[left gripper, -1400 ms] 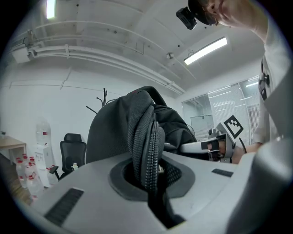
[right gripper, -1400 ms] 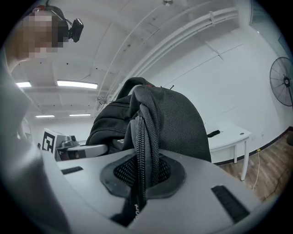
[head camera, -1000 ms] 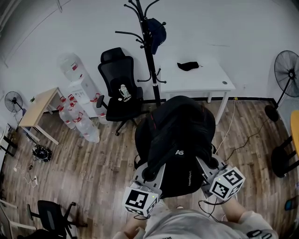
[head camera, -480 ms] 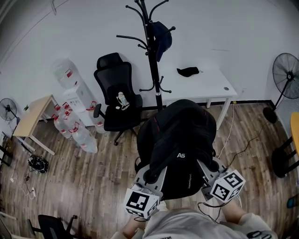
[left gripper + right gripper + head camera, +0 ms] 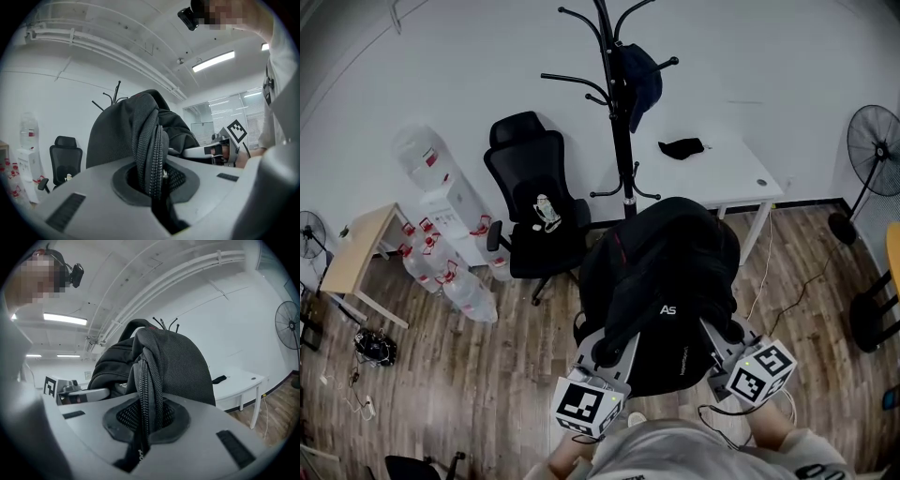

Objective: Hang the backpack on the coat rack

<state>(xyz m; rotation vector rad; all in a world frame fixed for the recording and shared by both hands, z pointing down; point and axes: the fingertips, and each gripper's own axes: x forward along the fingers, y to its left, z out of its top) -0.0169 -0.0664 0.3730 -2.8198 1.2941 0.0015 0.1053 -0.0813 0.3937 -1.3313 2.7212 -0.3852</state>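
Observation:
A black backpack hangs between my two grippers, held up off the floor in front of me. My left gripper is shut on the backpack's left edge, its zipped seam pinched between the jaws. My right gripper is shut on the right edge in the same way. The black coat rack stands just beyond the backpack, against the white wall, with a dark cap on one hook. Its hook tips show over the bag in the left gripper view and in the right gripper view.
A black office chair stands left of the rack. A white table with a dark cloth is to its right. Water bottles and a wooden table are far left, a floor fan far right.
I have moved forward with both grippers and the backpack; the coat rack, chair and white table have come nearer in the head view. Both grips hold as before.

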